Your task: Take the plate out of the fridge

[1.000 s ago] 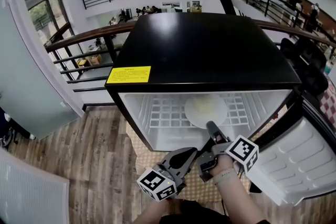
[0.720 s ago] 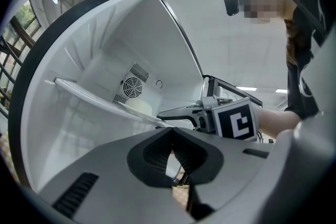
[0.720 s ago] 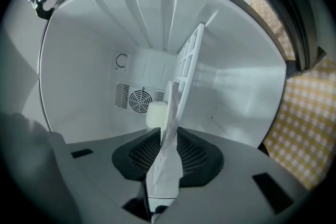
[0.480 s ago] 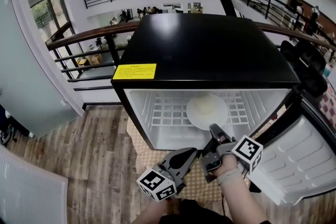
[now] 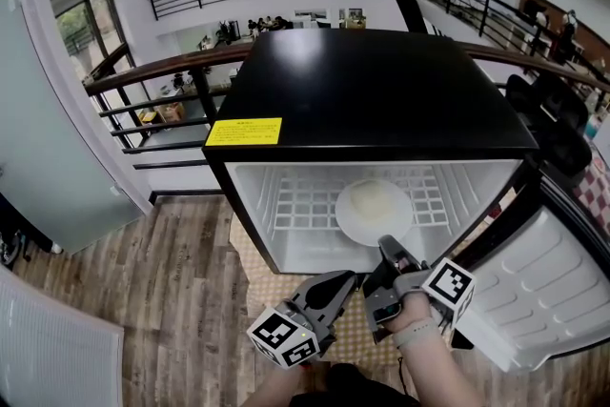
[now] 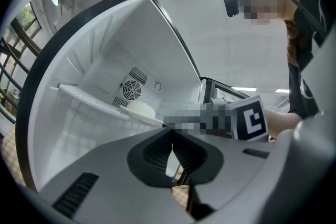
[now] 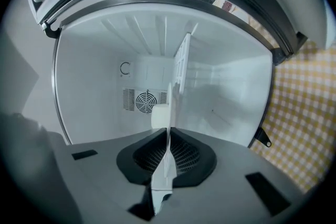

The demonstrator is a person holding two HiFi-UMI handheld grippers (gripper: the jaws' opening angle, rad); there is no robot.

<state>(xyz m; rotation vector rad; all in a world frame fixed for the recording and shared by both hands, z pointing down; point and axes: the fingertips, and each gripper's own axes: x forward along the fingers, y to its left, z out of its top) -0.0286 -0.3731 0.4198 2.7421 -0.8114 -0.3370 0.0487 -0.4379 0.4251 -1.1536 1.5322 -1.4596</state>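
Now the grasp is being made: the right gripper [image 5: 388,248] has just been closing, and its fingers [image 7: 189,157] are clamped on the near rim of the plate [image 5: 374,208], which lies on the wire shelf [image 5: 291,205] inside the open fridge [image 5: 372,100]. The left gripper [image 5: 335,286] is held closed and empty outside the opening. Next, the plate would probably need to be lifted slightly and drawn out level, clear of the shelf.

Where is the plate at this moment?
In the head view the plate lies on the wire shelf inside the open fridge, right of centre; the jaws of the right gripper have just closed on its near rim.
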